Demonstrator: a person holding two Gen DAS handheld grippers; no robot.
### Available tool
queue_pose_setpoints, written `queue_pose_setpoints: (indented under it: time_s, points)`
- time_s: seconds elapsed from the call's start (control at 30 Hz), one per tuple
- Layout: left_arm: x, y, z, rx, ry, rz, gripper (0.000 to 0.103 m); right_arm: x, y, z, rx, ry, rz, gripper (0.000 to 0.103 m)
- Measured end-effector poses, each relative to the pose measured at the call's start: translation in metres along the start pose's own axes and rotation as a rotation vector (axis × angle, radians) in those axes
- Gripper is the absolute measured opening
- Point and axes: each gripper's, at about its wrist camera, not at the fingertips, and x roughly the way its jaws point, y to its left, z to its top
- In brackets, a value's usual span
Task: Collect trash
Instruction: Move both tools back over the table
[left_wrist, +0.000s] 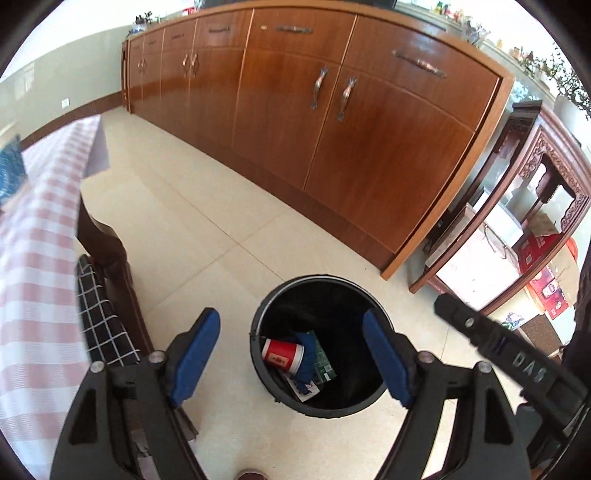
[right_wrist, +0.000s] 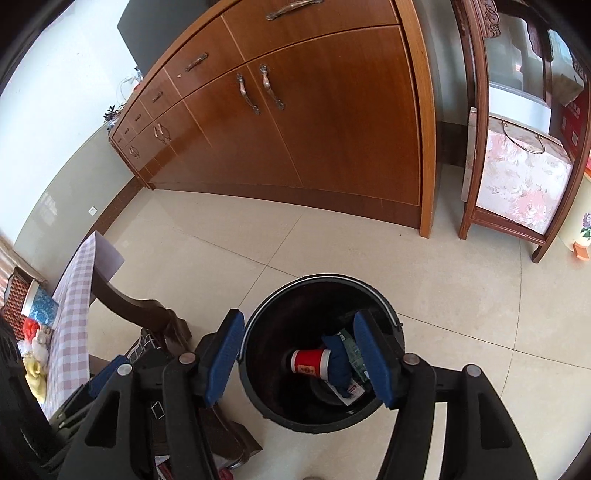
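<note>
Tiled floor (left_wrist: 207, 229), wooden cabinets (left_wrist: 332, 122) behind — left gripper (left_wrist: 291, 354) and right gripper (right_wrist: 299, 362) both spread, empty, above black bin (left_wrist: 280, 295) holding red cup (left_wrist: 282, 355), wrappers.

- Bin (left_wrist: 258, 325): black inside and out, with a thin pale rim.
- Cup (left_wrist: 282, 355) in the bin: red, with a white band at each end.
- Cloth (right_wrist: 338, 360) beside the cup: dark blue.
- Packet (left_wrist: 322, 360) under it: green.
- Left gripper (left_wrist: 291, 354): black frame, blue fingers (left_wrist: 195, 354).
- Right gripper (right_wrist: 299, 363): the same black and blue.
- Tablecloth (left_wrist: 33, 236) on the tabletop: pink and white check.
- Cushion (left_wrist: 98, 325): black with a white grid.
- Sideboard (left_wrist: 332, 122): glossy reddish-brown wood, lighter inlay lines.
- Floor (left_wrist: 192, 229): cream tiles.
- Box (right_wrist: 517, 177): white with pink flowers.
</note>
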Motion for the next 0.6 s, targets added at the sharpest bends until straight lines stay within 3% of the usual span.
queue_pose_setpoints:
  time_s: [0.23, 0.6]
  points:
    - [-0.070, 0.042, -0.002, -0.031, -0.114, 0.047, 0.081, -0.045, 0.050, -0.014, -0.088, -0.046, 0.091, 0.071]
    - [-0.149, 0.159, -0.023, -0.188, -0.221, 0.280, 0.081, -0.077, 0.175, -0.046, -0.294, -0.057, 0.304, 0.076]
